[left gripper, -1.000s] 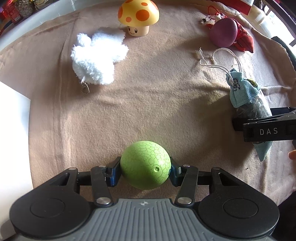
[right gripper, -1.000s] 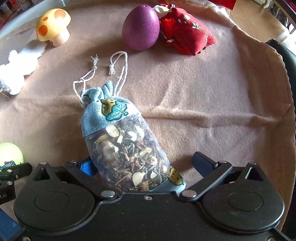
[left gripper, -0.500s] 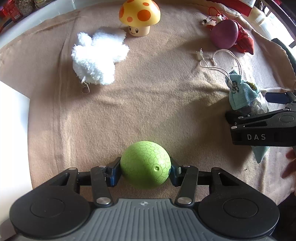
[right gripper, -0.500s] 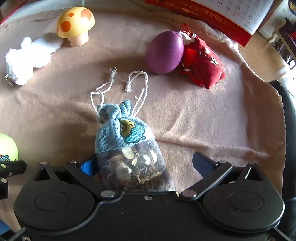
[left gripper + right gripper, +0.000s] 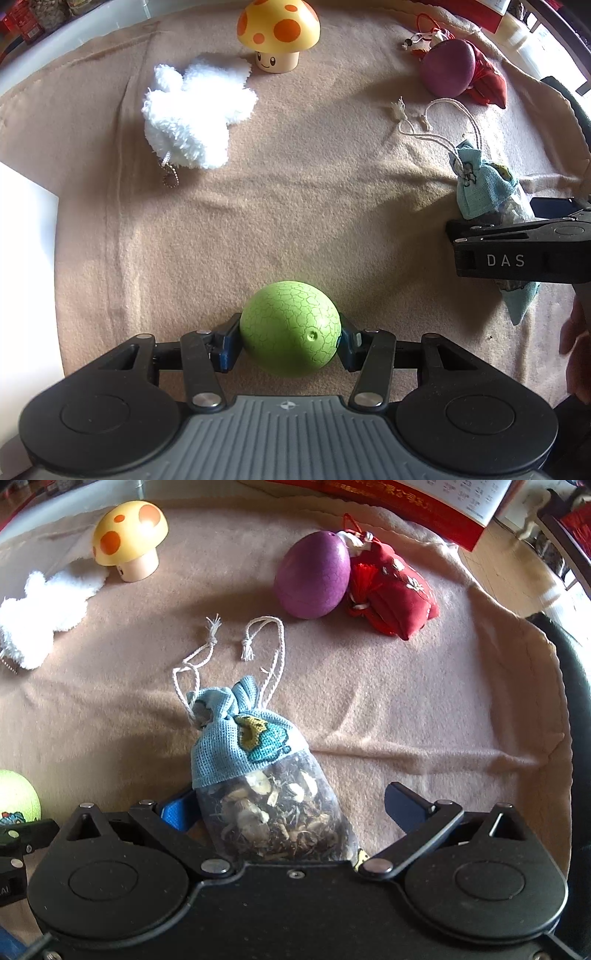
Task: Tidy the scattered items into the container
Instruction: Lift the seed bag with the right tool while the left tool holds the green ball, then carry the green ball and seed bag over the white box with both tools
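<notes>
Where the left wrist view looks down along its fingers, the left gripper point(image 5: 290, 341) pinches the green egg point(image 5: 290, 328) by its widest part, a pad pressed on each side, low over the tan blanket point(image 5: 314, 206). The egg looks hard, smooth and light; a round shell like that could slip, so a hold across the middle seems best. Beyond it lie a white fluffy toy point(image 5: 195, 114) with a bead chain, a mushroom figure point(image 5: 277, 33), a purple egg point(image 5: 448, 68) touching a red pouch point(image 5: 487, 83), and at the right the other gripper over the blue sachet point(image 5: 480, 184). A white edge at the far left may be the container; I cannot tell.

In the right wrist view, the right gripper point(image 5: 291, 812) has its fingers spread, the sachet point(image 5: 258, 775) between them on the blanket point(image 5: 424, 701), the right finger well clear of it. The sachet looks soft, light and loosely filled; its bulging belly seems the place to grip, not the trailing cords point(image 5: 275, 642). Nothing blocks it; the purple egg point(image 5: 314, 579), red pouch point(image 5: 395, 590) and mushroom point(image 5: 127, 541) lie farther off.
</notes>
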